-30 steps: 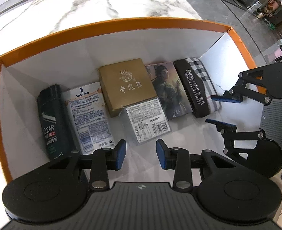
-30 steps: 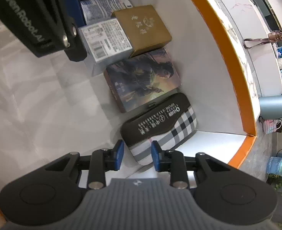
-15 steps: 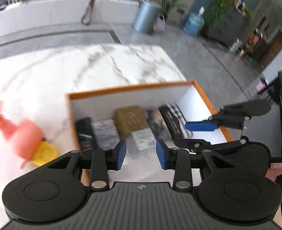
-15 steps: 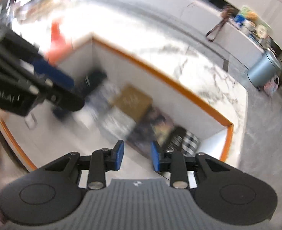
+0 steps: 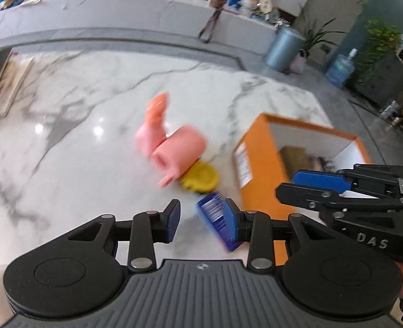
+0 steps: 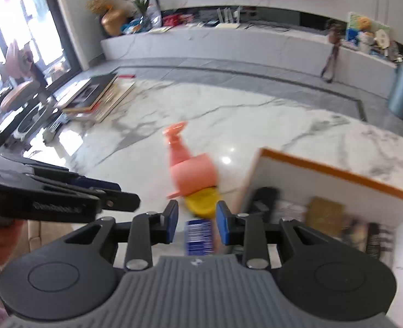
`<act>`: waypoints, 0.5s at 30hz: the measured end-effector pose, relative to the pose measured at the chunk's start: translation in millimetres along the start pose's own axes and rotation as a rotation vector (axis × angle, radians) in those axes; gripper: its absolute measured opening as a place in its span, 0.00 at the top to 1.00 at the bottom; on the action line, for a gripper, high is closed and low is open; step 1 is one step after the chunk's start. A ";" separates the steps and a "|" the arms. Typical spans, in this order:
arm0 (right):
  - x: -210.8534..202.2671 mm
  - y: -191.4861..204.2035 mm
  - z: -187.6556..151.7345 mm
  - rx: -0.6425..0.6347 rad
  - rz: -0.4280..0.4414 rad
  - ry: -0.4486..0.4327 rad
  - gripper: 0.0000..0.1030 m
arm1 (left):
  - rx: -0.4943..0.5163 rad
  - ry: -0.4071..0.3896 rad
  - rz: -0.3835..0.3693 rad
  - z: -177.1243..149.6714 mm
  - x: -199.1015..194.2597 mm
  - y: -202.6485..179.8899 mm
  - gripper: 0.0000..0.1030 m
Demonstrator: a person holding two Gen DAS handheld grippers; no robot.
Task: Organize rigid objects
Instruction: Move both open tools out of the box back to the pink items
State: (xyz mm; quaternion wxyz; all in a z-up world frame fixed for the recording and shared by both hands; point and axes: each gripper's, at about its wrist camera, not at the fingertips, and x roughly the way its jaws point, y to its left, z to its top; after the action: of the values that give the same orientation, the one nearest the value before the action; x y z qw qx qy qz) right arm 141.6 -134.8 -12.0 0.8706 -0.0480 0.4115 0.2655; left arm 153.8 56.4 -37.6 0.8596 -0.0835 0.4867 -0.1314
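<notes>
Marble, white with grey veins, forms the table on which everything lies. Near its middle is a pink plastic toy, blurred in both views, with a rounded barrel-like body and a narrower orange-pink neck pointing away from the cameras; its lower end touches a flat yellow piece. Just in front of the yellow piece lies a small blue box with white barcode-like stripes on its top face, flat on the marble and close beside the outer wall of the orange box.

The orange box is open-topped with white inner walls. Inside it, blurred, are a gold box, a dark bottle and a dark checked case, lying side by side on the floor of the box.

The left gripper hangs above the table with its blue-padded fingers spread and nothing between them; the blue box shows beyond its right finger. The right gripper is likewise spread apart and empty, the blue box on the table visible through its gap. Each gripper appears at the edge of the other's view, over the near side of the table.
</notes>
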 end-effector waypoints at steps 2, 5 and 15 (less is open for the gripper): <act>13.7 17.8 -1.0 0.000 0.008 0.025 0.70 | -0.002 0.000 -0.003 -3.5 -0.2 11.3 0.59; 32.1 32.7 -0.7 0.005 0.011 0.048 0.70 | 0.004 -0.031 -0.013 -0.9 -2.2 25.2 0.60; 81.7 33.4 28.6 0.107 -0.123 0.061 0.69 | 0.146 -0.136 0.008 48.0 19.7 48.1 0.60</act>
State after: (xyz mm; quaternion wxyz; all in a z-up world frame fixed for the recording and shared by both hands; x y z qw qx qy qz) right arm 187.1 -63.1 -49.3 0.8736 -0.0346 0.4477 0.1876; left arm 211.7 96.9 -42.1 0.8949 -0.0273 0.4167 -0.1571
